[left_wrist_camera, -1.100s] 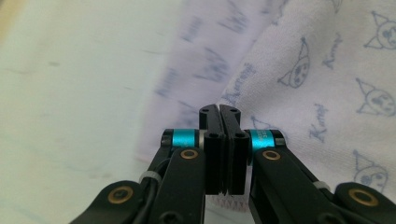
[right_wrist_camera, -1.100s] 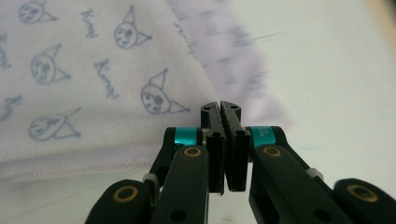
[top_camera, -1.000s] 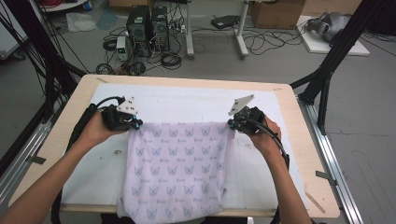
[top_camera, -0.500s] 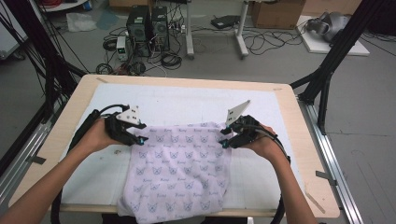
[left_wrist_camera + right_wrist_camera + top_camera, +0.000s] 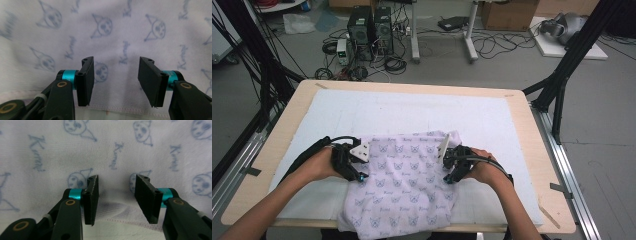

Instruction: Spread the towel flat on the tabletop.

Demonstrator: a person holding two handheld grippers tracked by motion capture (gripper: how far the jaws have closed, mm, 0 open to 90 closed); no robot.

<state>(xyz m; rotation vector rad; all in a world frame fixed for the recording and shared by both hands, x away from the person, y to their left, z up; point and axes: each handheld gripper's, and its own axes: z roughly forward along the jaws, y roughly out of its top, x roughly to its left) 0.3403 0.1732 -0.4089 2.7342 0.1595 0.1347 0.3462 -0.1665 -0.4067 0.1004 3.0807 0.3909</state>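
Both sets of fingers stand partly apart with nothing between their pads, having just opened from a shut state. From the high view, the left gripper (image 5: 357,172) sits on the left part of a pale lilac printed cloth (image 5: 404,185), and the right gripper (image 5: 452,172) sits on its right part, each borne by a hand whose forearm comes in from the bottom edge. The cloth lies on a white mat (image 5: 412,112) covering the wooden worktop (image 5: 532,130), its far edge folded back toward the person and its near edge hanging over the worktop's front; the lowest part of it is cut off by the picture's edge. At this distance the fingertips are too small and dark to tell whether they touch the fabric. In the left gripper view, the left gripper's fingers (image 5: 85,82) are a moderate gap apart above the cloth (image 5: 120,32), with a stitched hem running just below them and a strip of white mat under that; contact with the fabric cannot be told. In the right gripper view, the right gripper's fingers (image 5: 91,200) stand somewhat narrower over the cloth (image 5: 112,147), where a small fold and a hem lie between and beneath them, the left side of the print blurred.
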